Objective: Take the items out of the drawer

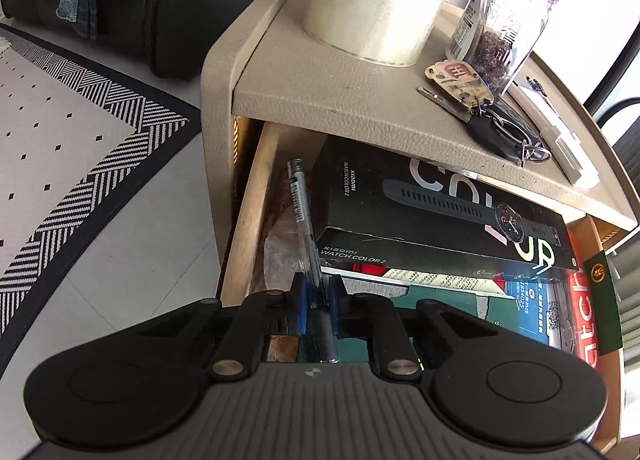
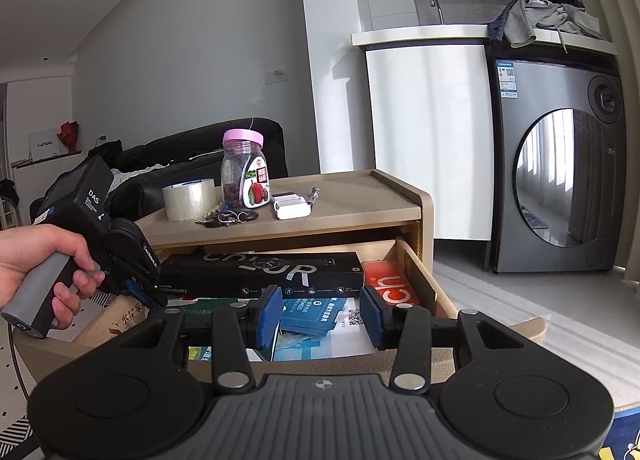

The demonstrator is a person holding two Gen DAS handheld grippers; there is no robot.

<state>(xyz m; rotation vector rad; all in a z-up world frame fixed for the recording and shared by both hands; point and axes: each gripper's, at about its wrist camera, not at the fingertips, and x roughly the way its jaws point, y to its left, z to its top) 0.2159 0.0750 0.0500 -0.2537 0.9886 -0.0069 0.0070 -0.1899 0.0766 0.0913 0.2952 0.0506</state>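
The wooden drawer (image 1: 250, 195) of a beige side table stands pulled open. My left gripper (image 1: 318, 296) is shut on a clear plastic pen (image 1: 302, 215) over the drawer's left side. A black Xiaomi watch box (image 1: 436, 215) lies beside it on top of papers and an orange box (image 1: 582, 300). In the right wrist view my right gripper (image 2: 322, 318) is open and empty above the drawer's (image 2: 424, 268) front, over blue cards (image 2: 312, 312). The watch box (image 2: 264, 274) and orange box (image 2: 388, 288) lie behind it. The left gripper's body (image 2: 132, 256) shows at the drawer's left.
On the table top (image 1: 320, 79) stand a tape roll (image 1: 372, 7), a pink-lidded jar (image 1: 504, 7), keys (image 1: 492, 119) and a white object (image 1: 564, 143). A patterned rug (image 1: 60, 131) and black sofa lie left. A washing machine (image 2: 560, 167) stands right.
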